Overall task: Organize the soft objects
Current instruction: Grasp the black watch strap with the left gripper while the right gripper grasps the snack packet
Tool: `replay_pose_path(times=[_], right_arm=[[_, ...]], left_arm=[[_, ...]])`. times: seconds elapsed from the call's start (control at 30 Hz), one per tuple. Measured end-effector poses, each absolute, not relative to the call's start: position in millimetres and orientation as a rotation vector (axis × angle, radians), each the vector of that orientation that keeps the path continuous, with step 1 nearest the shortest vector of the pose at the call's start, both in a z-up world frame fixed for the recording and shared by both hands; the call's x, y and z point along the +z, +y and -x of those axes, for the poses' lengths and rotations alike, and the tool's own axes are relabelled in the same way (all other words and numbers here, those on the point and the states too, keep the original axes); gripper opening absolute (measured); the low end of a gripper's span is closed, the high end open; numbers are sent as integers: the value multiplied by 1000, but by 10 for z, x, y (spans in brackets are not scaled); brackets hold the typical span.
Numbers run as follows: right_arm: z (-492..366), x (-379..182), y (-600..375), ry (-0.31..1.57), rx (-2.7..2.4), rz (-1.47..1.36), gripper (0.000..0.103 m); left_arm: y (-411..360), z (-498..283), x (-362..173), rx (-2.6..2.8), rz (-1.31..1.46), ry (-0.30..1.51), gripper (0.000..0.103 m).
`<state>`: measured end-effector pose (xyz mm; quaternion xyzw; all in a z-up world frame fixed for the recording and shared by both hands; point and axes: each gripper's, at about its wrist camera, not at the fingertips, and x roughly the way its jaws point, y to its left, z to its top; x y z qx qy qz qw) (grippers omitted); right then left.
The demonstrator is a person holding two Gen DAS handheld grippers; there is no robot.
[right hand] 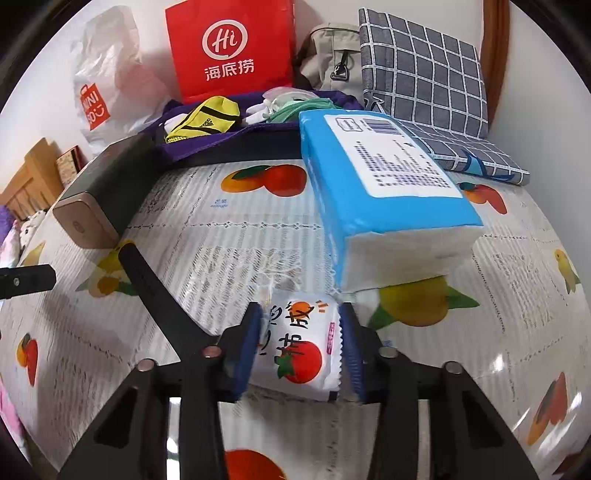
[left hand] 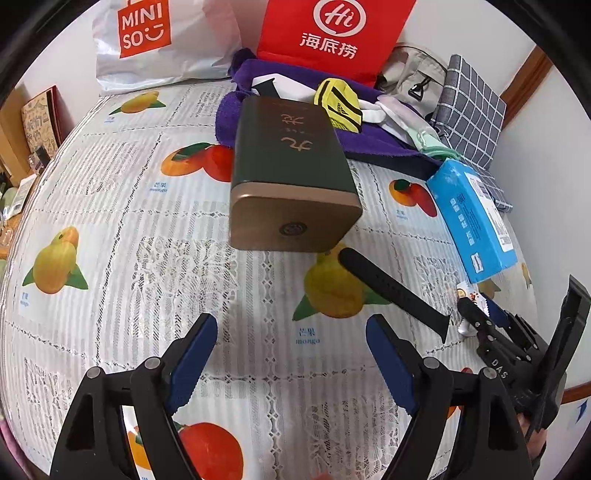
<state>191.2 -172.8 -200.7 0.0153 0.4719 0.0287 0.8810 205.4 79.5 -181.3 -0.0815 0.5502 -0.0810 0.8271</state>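
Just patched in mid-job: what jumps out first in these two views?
The right gripper, low in its own view, has its jaws pressed on a small white snack packet printed with a tomato, just in front of the blue tissue pack. In the middle of the fruit-print tablecloth lies a dark green box with a gold end. The left gripper is open over bare cloth, beside a black strap.

MINISO bag (left hand: 155, 40) and red Hi bag (left hand: 332, 33) cut by top edge in left wrist view. Snack packet (right hand: 299, 350) sides covered by right gripper (right hand: 301, 350) pads. Purple cloth (left hand: 369, 140) partly under dark green box (left hand: 288, 166). Small print on tissue pack (right hand: 384, 184) label unreadable.
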Motion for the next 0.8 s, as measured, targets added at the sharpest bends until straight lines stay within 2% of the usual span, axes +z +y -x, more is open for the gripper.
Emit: replay_pose_path(times=[0.53, 0.8], right_arm=[[-1544, -1998, -2160, 965, 201, -49, 30], [-1395, -2020, -2216, 923, 189, 14, 27]], left_arm=[[422, -2040, -1983, -171, 240, 1198, 82], [39, -2166, -2048, -58, 148, 1183, 84]])
